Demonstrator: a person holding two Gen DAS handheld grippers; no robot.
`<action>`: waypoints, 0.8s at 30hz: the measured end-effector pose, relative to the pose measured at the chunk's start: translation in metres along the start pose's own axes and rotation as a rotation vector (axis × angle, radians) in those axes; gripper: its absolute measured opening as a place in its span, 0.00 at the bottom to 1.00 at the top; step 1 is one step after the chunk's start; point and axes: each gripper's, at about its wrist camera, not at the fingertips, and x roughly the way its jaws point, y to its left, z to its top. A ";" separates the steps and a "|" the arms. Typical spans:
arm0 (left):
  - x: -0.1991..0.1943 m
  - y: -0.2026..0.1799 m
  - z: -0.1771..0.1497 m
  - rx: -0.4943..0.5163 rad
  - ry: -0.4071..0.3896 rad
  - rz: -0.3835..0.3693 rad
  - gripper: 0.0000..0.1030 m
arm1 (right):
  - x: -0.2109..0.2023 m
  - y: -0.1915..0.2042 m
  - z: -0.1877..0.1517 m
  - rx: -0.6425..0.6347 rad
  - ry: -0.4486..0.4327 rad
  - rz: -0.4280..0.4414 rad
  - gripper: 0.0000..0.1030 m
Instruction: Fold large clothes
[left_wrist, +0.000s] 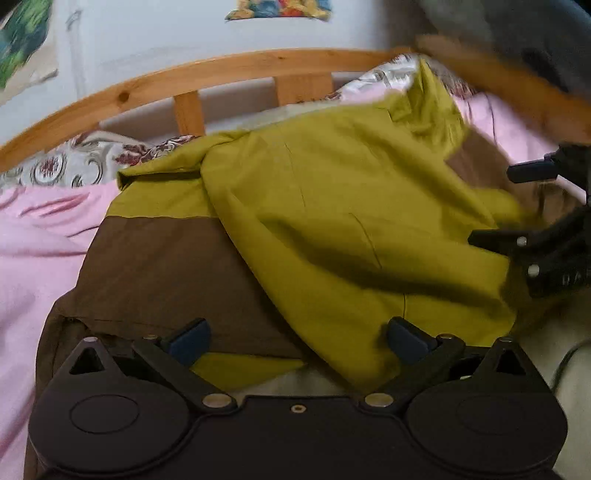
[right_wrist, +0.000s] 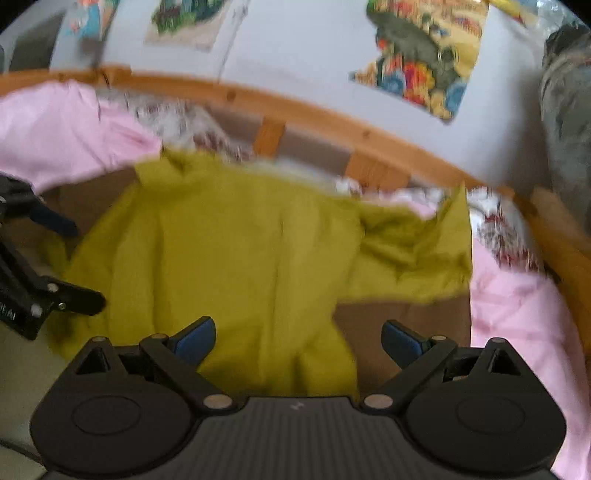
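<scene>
Across the pink sheet (left_wrist: 33, 258) of a bed, spread in a loose heap: a large cloth (left_wrist: 332, 206) in olive-yellow and brown, its yellow part rumpled and thrown diagonally over the flat brown panel. Bunched into a raised peak at the far right corner, close to the wooden bed rail (left_wrist: 207, 74). Just beyond the cloth, under the rail, a patterned white and red cover (left_wrist: 66, 166). Behind that, a pale wall with colourful pictures (right_wrist: 421, 55).

Low over the near edge of the cloth, the left gripper (left_wrist: 297, 338), jaws spread wide, blue pads well apart, nothing held between them; brown fabric under the left pad, yellow fabric under the right. Seen from the other camera at the left edge of the frame (right_wrist: 70, 258), beside the yellow folds.

Likewise over the near edge, the right gripper (right_wrist: 297, 338), jaws wide apart and gripping nothing, yellow cloth (right_wrist: 221, 240) lying below and between the fingers. Visible from the left camera at the right border (left_wrist: 495, 206), fingers parted, near the yellow fabric; contact with it impossible to tell. Both views somewhat blurred.
</scene>
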 end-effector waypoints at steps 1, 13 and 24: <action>-0.001 -0.002 -0.001 0.006 -0.012 0.004 0.99 | 0.004 -0.002 -0.005 0.027 0.019 0.007 0.96; -0.099 0.000 -0.015 -0.059 0.034 -0.068 0.99 | -0.111 -0.024 -0.028 0.152 0.003 0.125 1.00; -0.192 -0.034 -0.072 0.032 0.083 -0.237 0.99 | -0.231 0.065 -0.079 -0.117 0.082 0.380 1.00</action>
